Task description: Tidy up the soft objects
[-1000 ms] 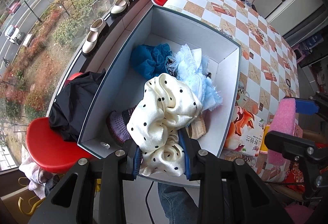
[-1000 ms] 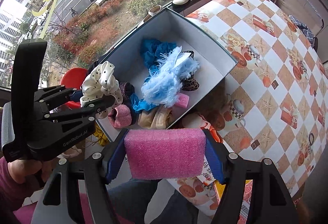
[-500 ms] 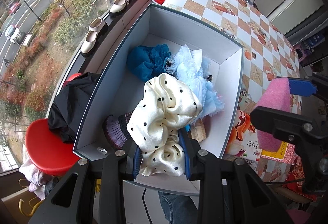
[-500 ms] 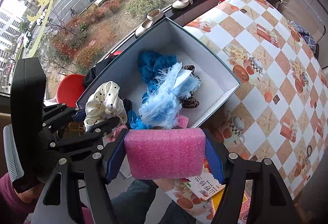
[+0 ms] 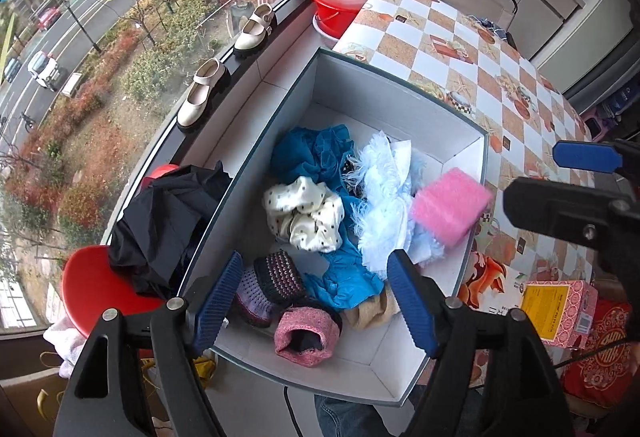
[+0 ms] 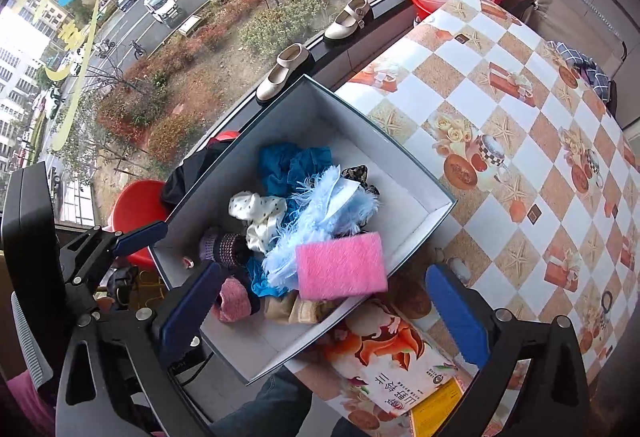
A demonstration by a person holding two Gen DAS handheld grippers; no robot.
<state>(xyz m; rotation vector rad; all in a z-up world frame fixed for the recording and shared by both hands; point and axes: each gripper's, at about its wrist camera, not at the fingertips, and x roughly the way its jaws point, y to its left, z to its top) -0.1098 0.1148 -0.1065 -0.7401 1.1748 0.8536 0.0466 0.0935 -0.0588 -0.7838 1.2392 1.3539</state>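
My left gripper (image 5: 312, 297) and right gripper (image 6: 320, 311) are both opening, nothing between the jaws. The polka-dot cloth (image 5: 306, 213) lies mid-box (image 5: 280, 109); the pink sponge (image 6: 340, 265) sits against the box's table-side wall.

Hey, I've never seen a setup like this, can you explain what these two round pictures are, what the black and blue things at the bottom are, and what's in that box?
No robot here: a person holds a two-finger claw in each hand, and a fisheye camera on each claw looks along its fingers, hence the round pictures.

One picture is from the left claw, the other from the right claw; the blue strips are their finger pads. Each claw also shows at the edge of the other's picture.

Below them sits a box on a checkered table by a window. It holds soft things: a dotted cloth, a fluffy blue piece and a pink sponge over its near corner.

Both claws' jaws are opening and nothing is gripped; the sponge and dotted cloth are loose.
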